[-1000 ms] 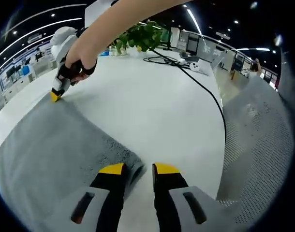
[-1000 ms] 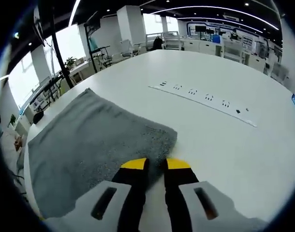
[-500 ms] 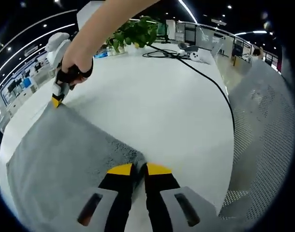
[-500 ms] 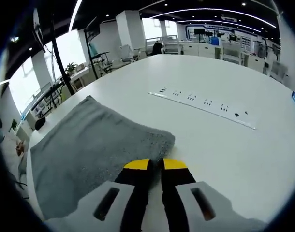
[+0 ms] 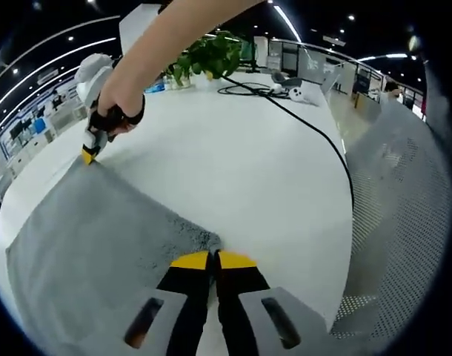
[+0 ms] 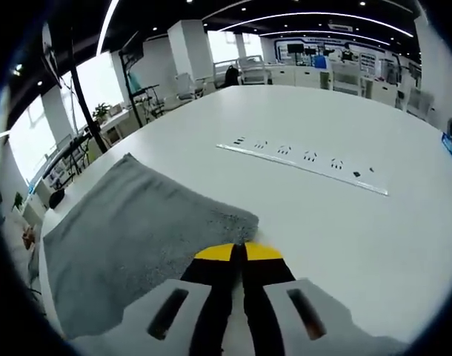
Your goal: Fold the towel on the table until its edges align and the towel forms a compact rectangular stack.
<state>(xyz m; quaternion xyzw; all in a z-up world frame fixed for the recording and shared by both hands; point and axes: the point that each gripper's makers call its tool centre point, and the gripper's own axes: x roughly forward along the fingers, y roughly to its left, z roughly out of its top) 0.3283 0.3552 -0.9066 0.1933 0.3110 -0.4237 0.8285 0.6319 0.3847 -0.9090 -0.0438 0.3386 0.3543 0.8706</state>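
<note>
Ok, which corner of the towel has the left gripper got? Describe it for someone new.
On the white table the grey towel lies flat. The left gripper is shut on the corner nearest its camera, on the side of the black cable; the right gripper pinches the far corner, under the person's hand.

Bright, even indoor light from ceiling strip lights (image 5: 289, 16) + window (image 6: 107, 81) in right gripper view. White table (image 5: 241, 170) slightly glary, shadows soft and faint. Strong fisheye bending at edges; far background soft, no motion blur.
</note>
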